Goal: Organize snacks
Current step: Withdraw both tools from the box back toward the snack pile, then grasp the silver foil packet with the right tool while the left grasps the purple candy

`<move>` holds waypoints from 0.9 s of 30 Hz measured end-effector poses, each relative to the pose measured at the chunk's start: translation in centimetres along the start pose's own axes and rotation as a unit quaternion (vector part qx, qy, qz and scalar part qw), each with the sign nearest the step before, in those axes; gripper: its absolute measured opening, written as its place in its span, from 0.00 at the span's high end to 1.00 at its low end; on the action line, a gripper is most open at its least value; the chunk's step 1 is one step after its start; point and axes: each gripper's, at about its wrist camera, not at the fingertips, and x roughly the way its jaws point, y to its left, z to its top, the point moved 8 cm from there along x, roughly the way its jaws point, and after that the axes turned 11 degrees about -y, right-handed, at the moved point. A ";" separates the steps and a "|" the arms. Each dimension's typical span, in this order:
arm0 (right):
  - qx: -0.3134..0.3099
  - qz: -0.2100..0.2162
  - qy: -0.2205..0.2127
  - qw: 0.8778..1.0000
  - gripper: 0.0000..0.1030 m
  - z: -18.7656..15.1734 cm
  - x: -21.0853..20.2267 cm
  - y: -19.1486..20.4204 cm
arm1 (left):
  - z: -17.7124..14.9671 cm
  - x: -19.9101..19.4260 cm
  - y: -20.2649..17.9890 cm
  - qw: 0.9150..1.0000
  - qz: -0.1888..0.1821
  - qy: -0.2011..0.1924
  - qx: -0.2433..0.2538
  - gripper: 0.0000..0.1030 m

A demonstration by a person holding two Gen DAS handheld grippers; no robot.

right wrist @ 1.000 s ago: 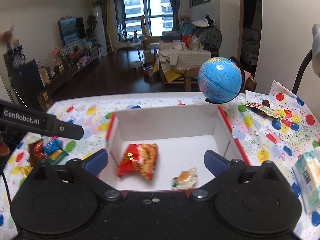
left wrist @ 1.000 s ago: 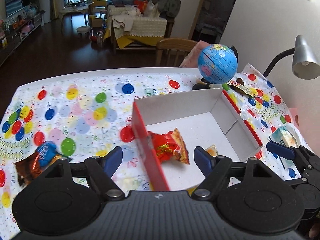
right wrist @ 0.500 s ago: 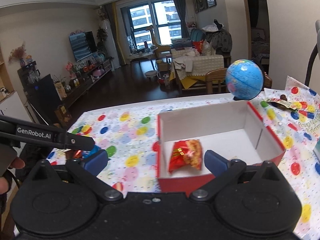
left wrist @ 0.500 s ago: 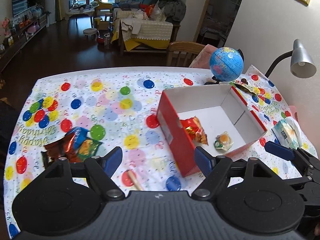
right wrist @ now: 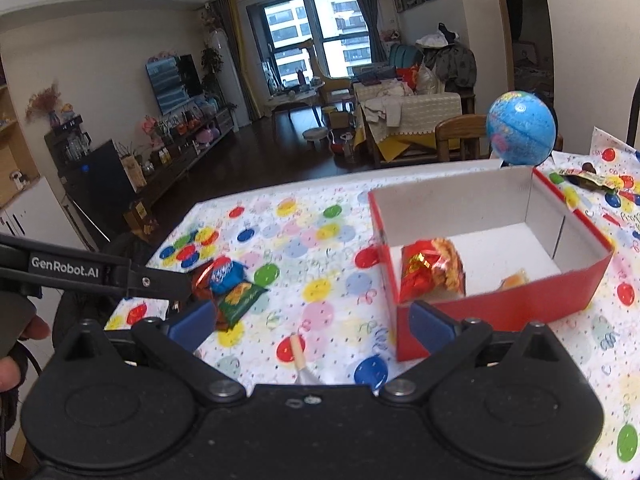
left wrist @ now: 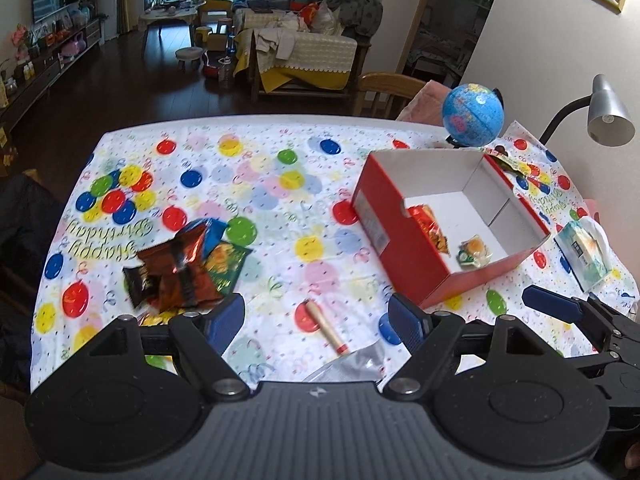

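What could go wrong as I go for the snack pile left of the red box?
The snack bags overlap, so the open left gripper may pinch two at once or drag the pile. The snack stick lies loose near both grippers and could get knocked off the table edge. The red box is light cardboard; the right gripper beside it might shove it.

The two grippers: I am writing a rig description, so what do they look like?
Both the left gripper and the right gripper are matte black, with two round discs at the base, angled link arms with silver bolts, and blue fingers. The right wrist view shows white "GenRobot.AI" lettering on the left gripper's side.
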 end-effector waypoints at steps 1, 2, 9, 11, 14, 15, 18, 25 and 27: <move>-0.002 -0.001 0.004 1.000 0.00 -0.4 0.1 0.3 | -0.3 -0.1 0.3 1.000 0.000 0.002 -0.001 0.24; -0.004 -0.002 0.007 1.000 0.00 -0.8 0.1 0.6 | -0.6 -0.1 0.7 1.000 0.001 0.004 -0.001 0.24; -0.025 -0.024 0.034 0.999 0.00 -3.8 0.7 1.6 | -3.0 0.4 3.3 1.000 0.009 0.027 -0.011 0.24; -0.028 -0.025 0.047 0.998 0.01 -4.6 1.0 1.7 | -3.6 0.7 3.9 0.999 0.014 0.035 -0.014 0.24; -0.032 -0.022 0.064 0.997 0.03 -5.9 1.5 2.1 | -4.6 1.3 4.7 0.999 0.020 0.047 -0.017 0.24; -0.033 -0.020 0.070 0.997 0.04 -6.4 1.7 2.2 | -5.0 1.5 4.9 0.998 0.022 0.052 -0.018 0.24; -0.024 -0.020 0.084 0.996 0.08 -7.3 2.2 2.3 | -6.2 2.4 5.4 0.997 0.024 0.072 -0.028 0.24; 0.031 -0.036 0.125 0.991 0.19 -9.4 4.3 1.8 | -9.3 4.5 7.1 0.992 0.042 0.114 -0.039 0.24; 0.045 -0.039 0.135 0.989 0.22 -9.8 4.8 1.7 | -10.1 5.0 7.6 0.991 0.051 0.117 -0.044 0.24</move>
